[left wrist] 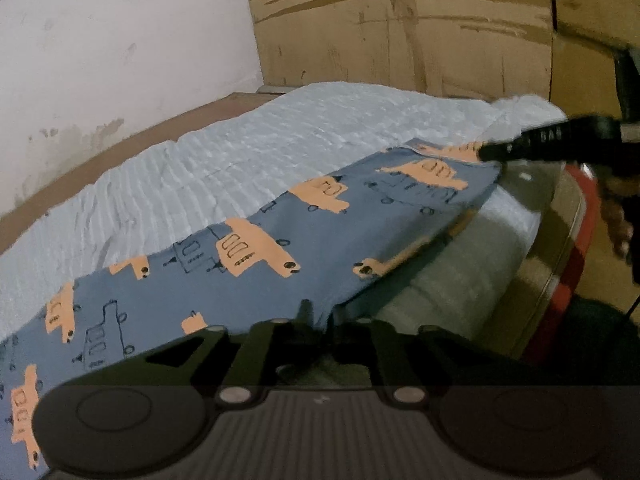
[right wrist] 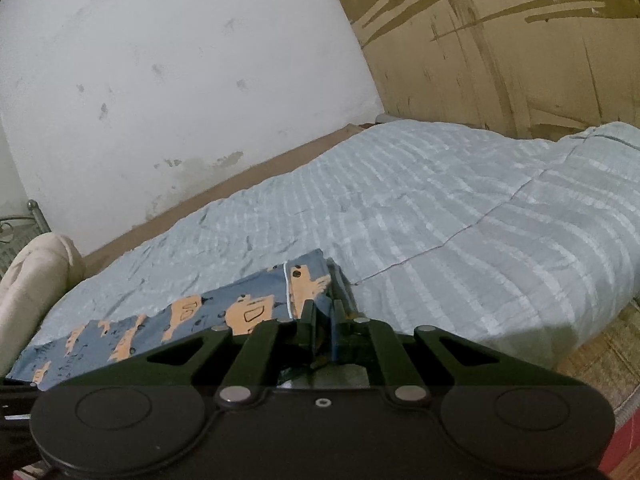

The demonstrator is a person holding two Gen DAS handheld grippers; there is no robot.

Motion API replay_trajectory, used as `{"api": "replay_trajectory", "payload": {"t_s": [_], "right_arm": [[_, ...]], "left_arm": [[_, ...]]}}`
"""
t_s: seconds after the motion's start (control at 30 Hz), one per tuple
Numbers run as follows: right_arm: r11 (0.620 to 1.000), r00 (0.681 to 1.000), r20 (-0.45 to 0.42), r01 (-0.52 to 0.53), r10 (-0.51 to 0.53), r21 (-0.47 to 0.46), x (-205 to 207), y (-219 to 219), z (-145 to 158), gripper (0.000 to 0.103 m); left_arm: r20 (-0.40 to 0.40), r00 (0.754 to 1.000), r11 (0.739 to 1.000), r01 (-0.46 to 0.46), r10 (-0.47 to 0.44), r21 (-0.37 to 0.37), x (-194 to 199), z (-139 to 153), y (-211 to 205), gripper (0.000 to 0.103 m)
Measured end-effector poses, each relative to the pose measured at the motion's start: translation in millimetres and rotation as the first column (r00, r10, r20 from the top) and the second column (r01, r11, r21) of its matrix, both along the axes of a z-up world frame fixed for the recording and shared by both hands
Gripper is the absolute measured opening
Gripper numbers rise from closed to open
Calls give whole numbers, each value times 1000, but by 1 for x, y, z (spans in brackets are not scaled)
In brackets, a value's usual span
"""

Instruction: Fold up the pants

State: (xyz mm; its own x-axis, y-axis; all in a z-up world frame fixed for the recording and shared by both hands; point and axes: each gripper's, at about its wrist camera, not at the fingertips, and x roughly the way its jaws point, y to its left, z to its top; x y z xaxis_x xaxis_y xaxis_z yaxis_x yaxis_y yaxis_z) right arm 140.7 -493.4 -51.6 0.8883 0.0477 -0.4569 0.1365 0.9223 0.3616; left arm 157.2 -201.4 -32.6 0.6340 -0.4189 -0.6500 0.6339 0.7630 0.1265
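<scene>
On the bed [right wrist: 460, 200], a pale blue ribbed quilt [left wrist: 240, 160] covers the mattress, bounded by a stained white wall [right wrist: 180, 80] and brown cardboard sheets [left wrist: 400, 20]. Blue pants [left wrist: 280, 248] printed with orange vehicles lie along the near edge of the bed as a long flat band; in the left wrist view the long axis runs from lower left to upper right, and one end overhangs the bed's side. Right gripper [right wrist: 324, 312]: its jaws are pressed together on the hemmed end of the pants, with folded layers of fabric pinched between them; in the left wrist view it appears as a dark bar at the far end of the garment [left wrist: 520, 146]. Left gripper [left wrist: 320, 316]: its jaws stand slightly apart at the near edge of the fabric; whether cloth lies between them cannot be told.
</scene>
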Motion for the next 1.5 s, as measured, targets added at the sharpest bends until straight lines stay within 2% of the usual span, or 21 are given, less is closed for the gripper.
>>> {"api": "replay_trajectory", "payload": {"t_s": [0.03, 0.07, 0.13, 0.17, 0.2, 0.23, 0.27, 0.3, 0.33, 0.4, 0.47, 0.63, 0.73, 0.83, 0.9, 1.0, 1.07, 1.13, 1.2, 1.27, 1.5], "right_arm": [[1000, 1000, -4, -3, 3, 1, 0, 0, -1, 5], [1000, 1000, -10, -6, 6, 3, 0, -1, -2, 6], [1000, 1000, -17, -5, 5, -4, -1, 0, -2, 11], [1000, 1000, -19, -3, 3, -14, -3, 2, 0, 17], [999, 1000, -20, 8, -9, -45, -4, 5, 4, 35], [996, 999, -21, 23, -25, -88, -6, 10, 8, 45], [992, 999, -13, 29, -31, -126, -8, 14, 12, 65], [988, 1000, -2, 29, -30, -150, -9, 19, 16, 73], [985, 1000, 10, 22, -21, -169, -10, 26, 20, 75], [982, 1000, 24, -7, 12, -190, -10, 41, 27, 92], [978, 997, 39, -52, 61, -201, -7, 59, 32, 102], [946, 975, 47, -199, 218, -255, 6, 122, 36, 102], [919, 950, 41, -287, 309, -272, 17, 160, 34, 102], [896, 923, 36, -361, 382, -257, 31, 199, 29, 102], [888, 911, 30, -393, 411, -240, 42, 221, 26, 102], [870, 890, 18, -440, 455, -222, 54, 254, 22, 102], [855, 877, 11, -467, 481, -225, 58, 274, 20, 102], [837, 862, 3, -492, 507, -239, 63, 294, 18, 102], [817, 847, -3, -514, 532, -263, 67, 311, 16, 102], [803, 839, -2, -521, 544, -290, 71, 322, 14, 102], [812, 850, -24, -511, 526, -282, 86, 337, -3, 102]], "left_arm": [[-12, 1000, 1000, -7, 7, -16, 1, 2, 2, 37], [-20, 1000, 999, -15, 15, -31, 0, 5, 5, 61], [-33, 999, 997, -44, 42, -70, -2, 12, 11, 79], [-34, 998, 995, -58, 55, -86, -3, 16, 14, 84], [-34, 997, 992, -75, 72, -100, -4, 20, 17, 87], [-27, 995, 989, -99, 97, -111, -5, 25, 21, 93], [-15, 992, 985, -127, 126, -117, -5, 31, 26, 97], [2, 988, 981, -155, 156, -119, -6, 37, 31, 98], [17, 982, 976, -183, 187, -120, -6, 43, 37, 100], [48, 964, 960, -254, 261, -119, -6, 59, 54, 101], [84, 943, 942, -311, 322, -125, -8, 75, 77, 102], [196, 867, 889, -449, 458, -91, -12, 114, 149, 102], [234, 812, 841, -538, 535, -59, -10, 125, 195, 102], [218, 761, 785, -617, 611, -48, -3, 121, 242, 102], [188, 730, 750, -657, 658, -72, 2, 109, 274, 102], [133, 696, 708, -695, 706, -124, 12, 85, 316, 102], [85, 687, 690, -705, 722, -163, 17, 68, 335, 102], [37, 690, 681, -703, 723, -205, 22, 52, 347, 102], [13, 693, 677, -699, 720, -230, 22, 40, 356, 102], [-9, 701, 679, -693, 713, -244, 25, 29, 364, 97], [-69, 717, 679, -682, 693, -271, 50, -1, 364, 87]]}}
